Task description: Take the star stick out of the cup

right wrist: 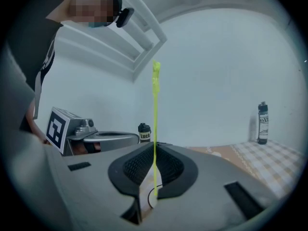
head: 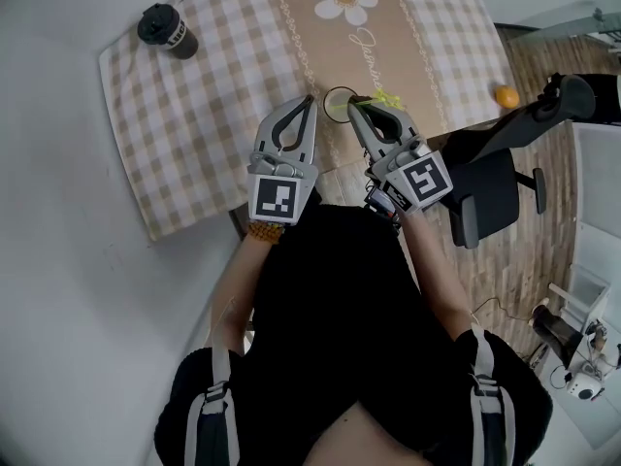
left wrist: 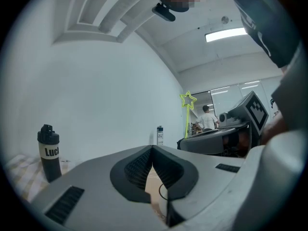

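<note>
Right gripper (right wrist: 154, 147) clamped on the star stick (right wrist: 155, 124) over the cup (head: 337, 106); left gripper (left wrist: 152, 148) closed on nothing.

The right jaws are pressed almost together on the thin yellow-green shaft. It stands upright between the pads, with the star at the top and its lower end at the cup's mouth just under the jaw tips. Whether it has cleared the rim cannot be told. The left jaws meet tip to tip with nothing between them, just beside the cup near the front edge of the desk (head: 194, 144). A black bottle (head: 167, 30) stands well apart at the far left corner.
</note>
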Demonstrator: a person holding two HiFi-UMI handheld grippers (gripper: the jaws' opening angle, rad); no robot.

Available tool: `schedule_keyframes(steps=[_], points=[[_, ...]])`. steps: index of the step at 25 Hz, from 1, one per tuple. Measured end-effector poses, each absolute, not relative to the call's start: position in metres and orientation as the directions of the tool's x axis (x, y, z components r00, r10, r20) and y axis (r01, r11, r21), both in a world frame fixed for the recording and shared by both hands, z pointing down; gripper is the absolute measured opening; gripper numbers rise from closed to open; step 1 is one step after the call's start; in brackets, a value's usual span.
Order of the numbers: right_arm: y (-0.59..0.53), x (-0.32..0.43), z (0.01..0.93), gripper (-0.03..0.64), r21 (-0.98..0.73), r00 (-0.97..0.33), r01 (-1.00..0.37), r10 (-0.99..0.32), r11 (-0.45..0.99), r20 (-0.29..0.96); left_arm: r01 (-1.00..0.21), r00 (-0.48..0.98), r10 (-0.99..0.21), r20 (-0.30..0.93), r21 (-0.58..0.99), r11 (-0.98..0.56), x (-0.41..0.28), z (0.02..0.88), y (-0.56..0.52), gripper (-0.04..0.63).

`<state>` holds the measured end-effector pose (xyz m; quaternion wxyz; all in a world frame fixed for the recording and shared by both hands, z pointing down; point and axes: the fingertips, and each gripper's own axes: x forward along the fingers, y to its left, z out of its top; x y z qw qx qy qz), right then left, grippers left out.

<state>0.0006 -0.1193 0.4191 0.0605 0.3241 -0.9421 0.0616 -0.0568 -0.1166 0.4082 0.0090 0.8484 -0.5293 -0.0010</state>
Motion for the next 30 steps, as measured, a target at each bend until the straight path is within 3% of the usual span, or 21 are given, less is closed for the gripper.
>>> schedule_keyframes(steps=[30], points=[[-0.112, -0.007, 0.429, 0.011, -0.061, -0.783, -0.612, -0.593, 0.788, 0.189, -0.89, 0.457, -0.89, 0.009, 0.022, -0.456, -0.064, 0.417, -0.11, -0.006]])
